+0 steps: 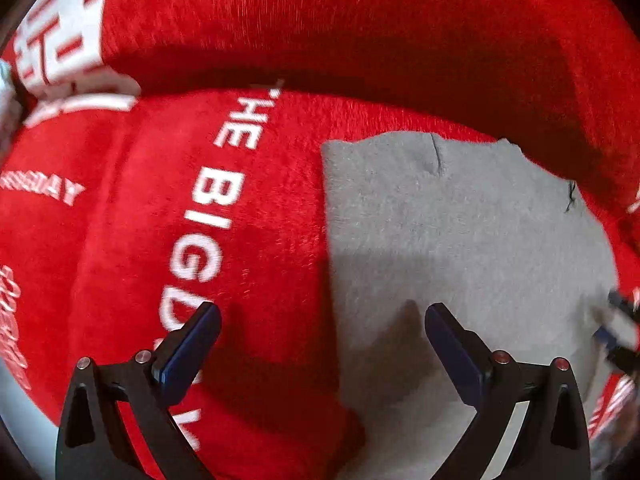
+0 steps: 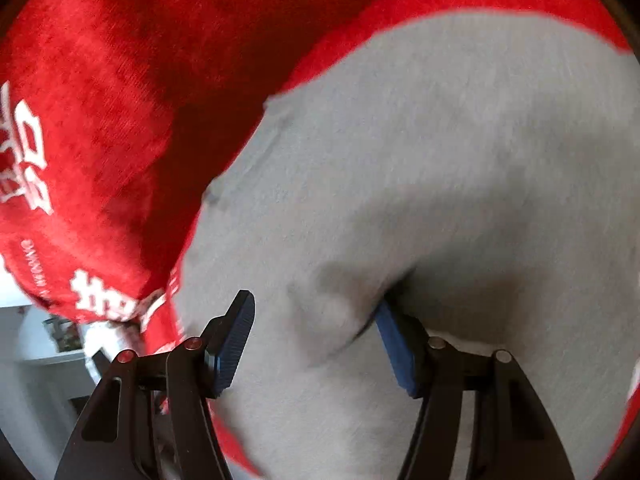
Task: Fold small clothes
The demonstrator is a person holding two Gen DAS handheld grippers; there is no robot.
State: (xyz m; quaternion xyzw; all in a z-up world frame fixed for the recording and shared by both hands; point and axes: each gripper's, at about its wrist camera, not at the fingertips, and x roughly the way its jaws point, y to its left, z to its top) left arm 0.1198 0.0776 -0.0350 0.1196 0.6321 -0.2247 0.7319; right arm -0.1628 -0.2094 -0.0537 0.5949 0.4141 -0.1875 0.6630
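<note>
Left wrist view: the left gripper [image 1: 322, 316] hangs open and empty over the left edge of the grey cloth [image 1: 460, 240], which lies right of centre on the red blanket [image 1: 200, 200], its long axis running up the frame.

Right wrist view: the right gripper [image 2: 316, 312] is spread, a raised fold of cloth [image 2: 400, 160] between its fingers, not pinched. It looks the nearer.

Your left gripper [image 1: 322, 320] has its fingers [image 1: 192, 344] spread wide, nothing between them. Your right gripper [image 2: 316, 320] is also spread apart, its right finger [image 2: 396, 348] tucked under a fold, the left one bare.
</note>
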